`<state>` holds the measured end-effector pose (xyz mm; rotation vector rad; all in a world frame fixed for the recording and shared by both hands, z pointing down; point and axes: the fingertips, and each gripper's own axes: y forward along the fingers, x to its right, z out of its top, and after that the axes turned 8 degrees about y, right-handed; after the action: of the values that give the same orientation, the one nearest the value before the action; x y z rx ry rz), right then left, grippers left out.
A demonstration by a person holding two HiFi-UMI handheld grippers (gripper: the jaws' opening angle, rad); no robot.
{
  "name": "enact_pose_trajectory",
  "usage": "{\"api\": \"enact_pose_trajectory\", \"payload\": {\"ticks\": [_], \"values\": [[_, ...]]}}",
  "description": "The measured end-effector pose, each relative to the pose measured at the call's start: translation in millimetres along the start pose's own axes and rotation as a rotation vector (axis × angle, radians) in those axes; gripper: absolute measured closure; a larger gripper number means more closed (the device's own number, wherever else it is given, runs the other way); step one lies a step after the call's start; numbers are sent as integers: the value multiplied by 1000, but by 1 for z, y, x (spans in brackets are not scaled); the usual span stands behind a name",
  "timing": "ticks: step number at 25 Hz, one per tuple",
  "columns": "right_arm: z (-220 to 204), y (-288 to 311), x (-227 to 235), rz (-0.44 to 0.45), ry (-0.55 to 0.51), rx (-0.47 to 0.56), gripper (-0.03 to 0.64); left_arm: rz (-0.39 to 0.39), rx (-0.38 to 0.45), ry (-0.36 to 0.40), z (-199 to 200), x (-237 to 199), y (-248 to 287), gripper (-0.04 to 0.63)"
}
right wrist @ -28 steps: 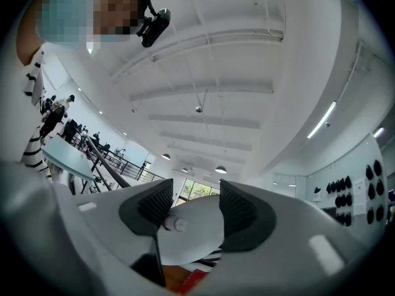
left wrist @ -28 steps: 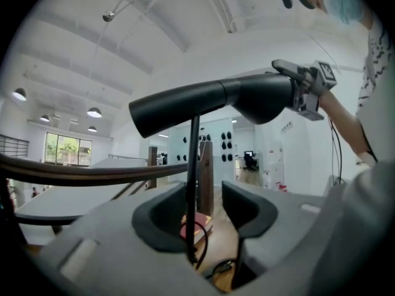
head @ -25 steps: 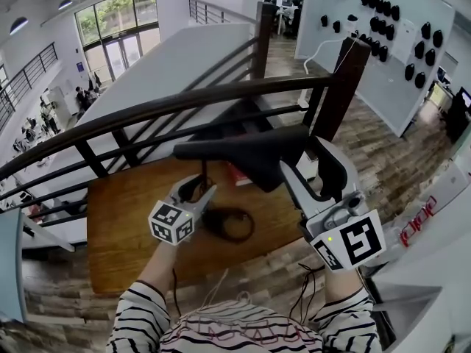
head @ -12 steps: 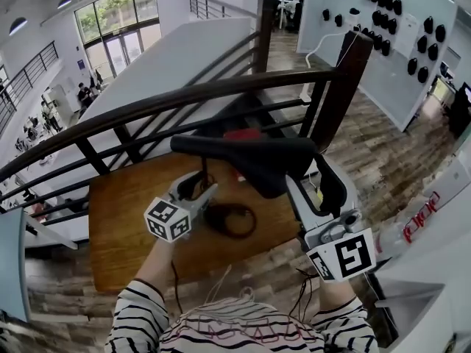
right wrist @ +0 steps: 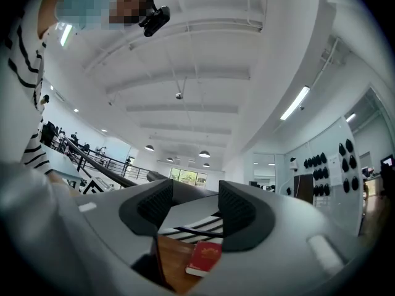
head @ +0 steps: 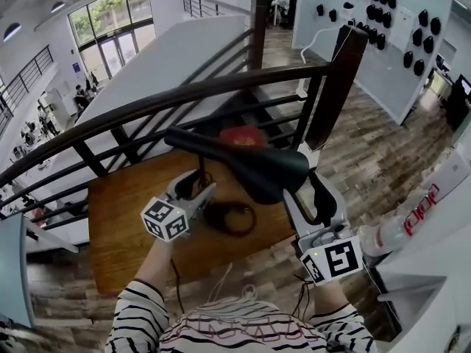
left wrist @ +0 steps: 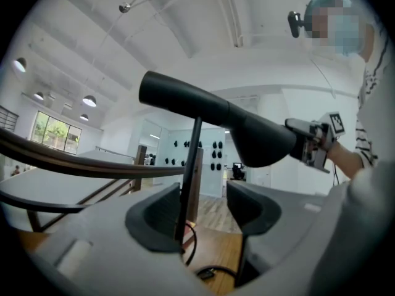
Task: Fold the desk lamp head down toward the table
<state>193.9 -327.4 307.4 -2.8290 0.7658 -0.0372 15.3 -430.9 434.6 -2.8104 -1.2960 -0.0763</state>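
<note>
Two grippers share this step: the left gripper (left wrist: 207, 211) guards the stem (left wrist: 191, 165) while the right gripper (head: 305, 190) sits at the head (head: 243, 160). The head rides high on the stem, nearly level and well above the table (head: 118, 226), so I judge most of the fold is not yet done.

To do it well, close the left jaws on the stem before pressing, or the lamp may tip. Press slowly at the head's wide end, right of the stem, so the hinge turns.

The left jaws have just been opening and stand released. The stem is between them, against one pad and clear of the other. The right jaws also stand apart with nothing pinched. Whether they touch the head I cannot tell.

The left forearm reaches level toward the stem. The right gripper points slightly upward, right of the stem.
</note>
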Motion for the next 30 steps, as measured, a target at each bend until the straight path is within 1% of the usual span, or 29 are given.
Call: {"api": "enact_pose_trajectory", "payload": {"ticks": [5,8,13,16,18,20,22,25,30], "values": [[-36,-5,1,-32,64,-61,396,-24,21,-2,0,2,-1,343],[-55,-5,0,-45,112,-77,400,-30,31,-4,0,2,-1,334],[-81,-3,-3,-54,159,-101,402,-46,45,-12,0,2,-1,321],[-96,0,-7,-45,188,-124,405,-77,57,-32,2,3,-4,306],[-105,3,-12,-36,203,-145,417,-100,88,-56,6,5,-9,298],[-115,6,-16,-29,222,-169,432,-124,123,-59,10,9,-13,296],[-124,9,-20,-20,236,-192,439,-143,139,-54,13,13,-15,286],[-137,15,-27,-5,254,-226,445,-140,135,-46,13,14,-16,258],[-157,24,-33,23,275,-262,445,-133,134,-47,14,16,-18,237]]}}
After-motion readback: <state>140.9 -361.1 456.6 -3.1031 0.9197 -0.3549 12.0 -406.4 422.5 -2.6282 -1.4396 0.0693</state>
